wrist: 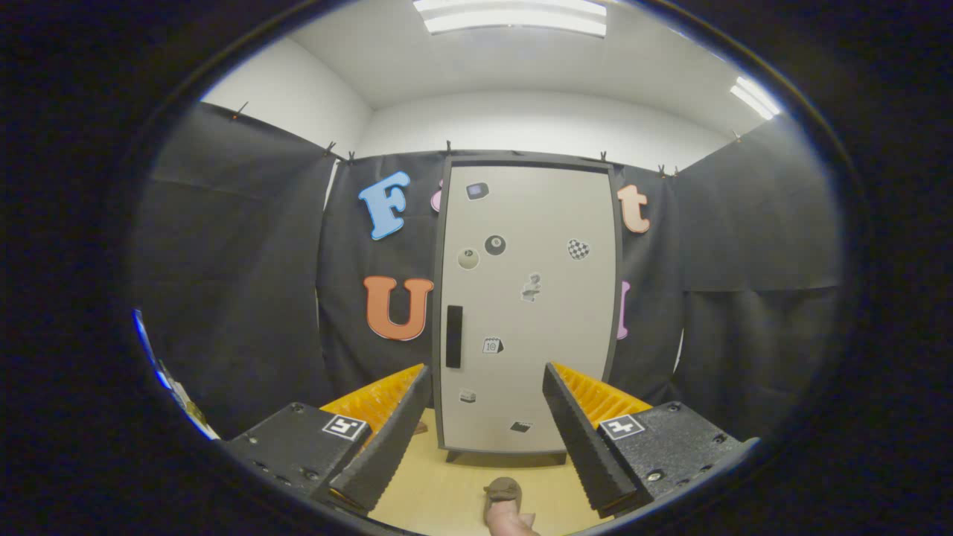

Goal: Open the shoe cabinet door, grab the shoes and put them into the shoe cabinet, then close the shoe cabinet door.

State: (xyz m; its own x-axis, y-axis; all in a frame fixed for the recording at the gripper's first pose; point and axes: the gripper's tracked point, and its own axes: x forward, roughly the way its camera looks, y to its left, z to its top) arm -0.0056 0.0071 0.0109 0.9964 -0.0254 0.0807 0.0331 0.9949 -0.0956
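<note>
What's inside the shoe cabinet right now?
Cannot tell: the shoe cabinet door is shut and covers the inside. The open gripper is short of the door's handle.

Shoes (503, 489) partly hidden; cabinet stickers (531, 286) too small.

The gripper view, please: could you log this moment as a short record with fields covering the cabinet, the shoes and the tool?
cabinet: shoe cabinet stands upright against the booth wall, beyond the fingers
door: shut
handle: dark handle near the door's left edge
stickers: several small stickers on the door
shoe: a small brown shoe on the wooden floor, between the fingers, in front of the cabinet
tool: tool open, holding nothing
task stage: door not yet opened
</note>
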